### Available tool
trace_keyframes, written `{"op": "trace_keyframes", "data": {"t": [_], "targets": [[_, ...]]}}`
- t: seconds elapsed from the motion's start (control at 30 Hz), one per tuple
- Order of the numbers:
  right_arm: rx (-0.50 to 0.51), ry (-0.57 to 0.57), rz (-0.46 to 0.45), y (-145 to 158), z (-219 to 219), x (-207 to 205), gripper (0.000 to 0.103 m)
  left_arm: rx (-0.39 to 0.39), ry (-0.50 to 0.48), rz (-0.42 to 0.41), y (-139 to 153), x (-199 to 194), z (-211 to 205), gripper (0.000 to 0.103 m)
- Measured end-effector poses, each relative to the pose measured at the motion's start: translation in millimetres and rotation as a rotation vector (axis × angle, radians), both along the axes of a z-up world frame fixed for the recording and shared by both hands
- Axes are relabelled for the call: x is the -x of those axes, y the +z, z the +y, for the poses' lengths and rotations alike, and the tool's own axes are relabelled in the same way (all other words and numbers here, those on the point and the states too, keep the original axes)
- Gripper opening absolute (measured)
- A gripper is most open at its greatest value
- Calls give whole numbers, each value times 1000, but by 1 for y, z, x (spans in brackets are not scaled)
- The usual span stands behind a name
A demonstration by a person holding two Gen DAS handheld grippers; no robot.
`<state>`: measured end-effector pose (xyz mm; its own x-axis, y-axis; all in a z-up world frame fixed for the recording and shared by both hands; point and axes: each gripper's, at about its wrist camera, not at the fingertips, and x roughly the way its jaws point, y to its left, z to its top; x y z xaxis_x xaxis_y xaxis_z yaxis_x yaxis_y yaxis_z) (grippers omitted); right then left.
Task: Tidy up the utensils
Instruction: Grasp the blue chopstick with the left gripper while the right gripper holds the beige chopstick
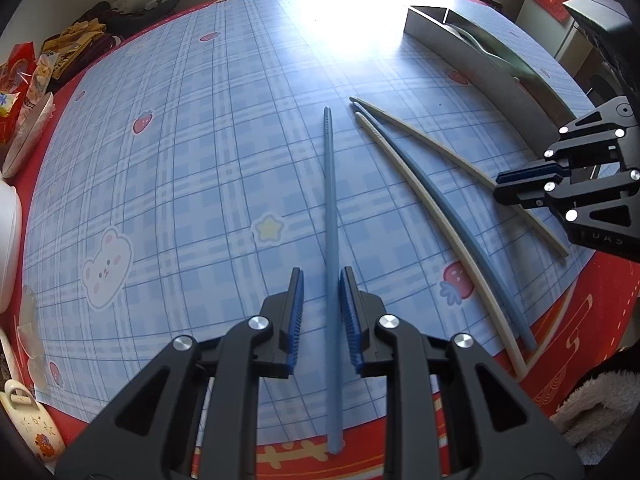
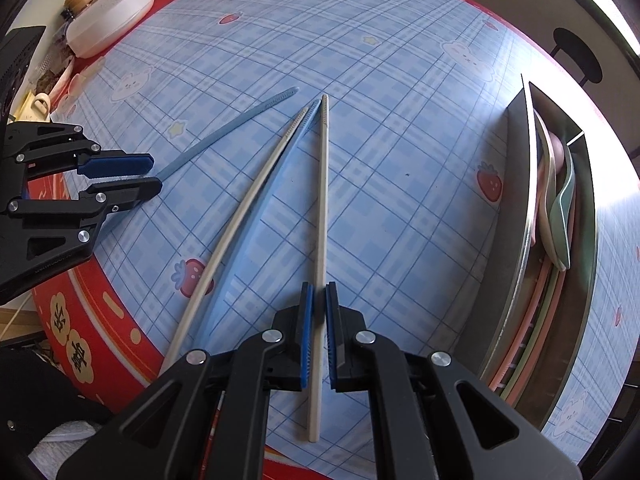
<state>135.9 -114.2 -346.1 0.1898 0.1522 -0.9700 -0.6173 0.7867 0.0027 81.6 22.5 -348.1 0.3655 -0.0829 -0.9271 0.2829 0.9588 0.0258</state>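
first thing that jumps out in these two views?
Four long chopsticks fanned on the blue plaid mat, tips converging. The left gripper straddles the lone blue chopstick; the right gripper is nearly closed around a beige chopstick. A metal tray of spoons sits at the right.

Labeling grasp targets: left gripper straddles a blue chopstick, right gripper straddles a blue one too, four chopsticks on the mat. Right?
One thing is off: the right gripper straddles a beige chopstick, not a blue one, as the right wrist view shows. The rest holds: the left gripper straddles a blue chopstick, and four chopsticks lie on the mat, two blue and two beige.
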Motion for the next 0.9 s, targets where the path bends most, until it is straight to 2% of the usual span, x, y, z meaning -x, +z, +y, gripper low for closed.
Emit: {"op": "trace_keyframes", "data": {"t": [0.3, 0.43, 0.53, 0.6, 0.9], "targets": [[0, 4, -29, -2, 4, -1, 6, 13, 47, -30, 0, 7, 0, 23], [-3, 2, -38, -2, 0, 1, 6, -4, 55, -51, 0, 9, -3, 23], [-4, 4, -45, -1, -4, 4, 7, 3, 61, -42, 1, 8, 0, 22], [-6, 3, -46, -2, -3, 5, 7, -8, 63, -28, 2, 7, 0, 11], [-30, -15, -39, -1, -8, 4, 6, 47, 95, -9, 7, 12, 7, 11]]}}
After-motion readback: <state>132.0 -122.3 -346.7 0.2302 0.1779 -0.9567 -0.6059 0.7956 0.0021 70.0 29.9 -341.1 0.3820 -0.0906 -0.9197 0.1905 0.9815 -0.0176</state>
